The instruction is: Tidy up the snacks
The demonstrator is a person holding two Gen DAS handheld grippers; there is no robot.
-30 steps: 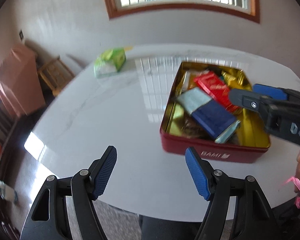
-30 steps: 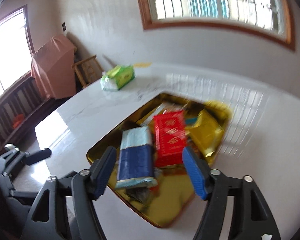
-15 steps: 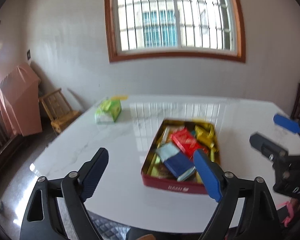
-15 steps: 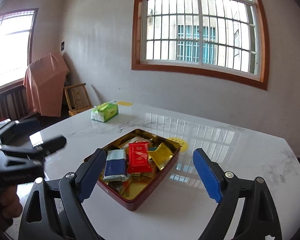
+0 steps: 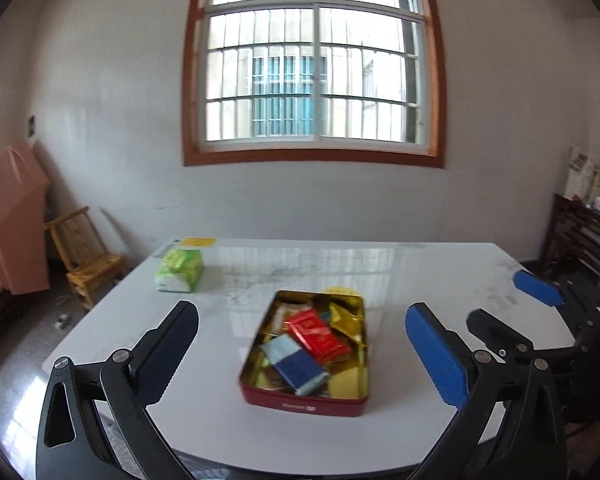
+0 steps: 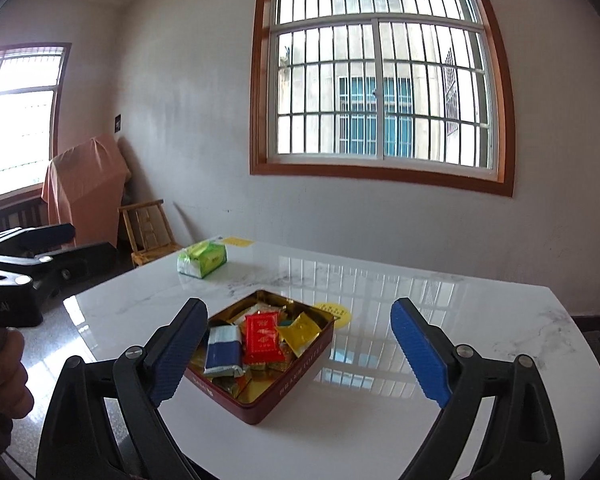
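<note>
A red tin [image 5: 304, 402] with a gold inside sits on the white marble table [image 5: 420, 272]. In it lie a red packet [image 5: 318, 336], a blue-and-pale packet [image 5: 295, 364], a gold packet [image 5: 346, 318] and other snacks. My left gripper [image 5: 300, 314] hovers back from the tin, its jaws opening wide with nothing held. My right gripper [image 6: 297, 306] also hangs short of the tin [image 6: 295, 376], its jaws opening and empty. Each gripper shows in the other's view: the right gripper [image 5: 500, 300] at the right edge and the left gripper [image 6: 85, 240] at the left edge.
A green tissue pack [image 5: 179, 270] lies at the table's far left corner. A yellow round sticker [image 6: 334, 312] sits just behind the tin. Off the table stand a wooden chair [image 5: 85, 252], a pink-covered object [image 5: 7, 220] and a dark shelf [image 5: 580, 232].
Both grippers have risen and drawn back from the tin, and both sets of jaws have spread wider. The views have tilted up to take in the window.
</note>
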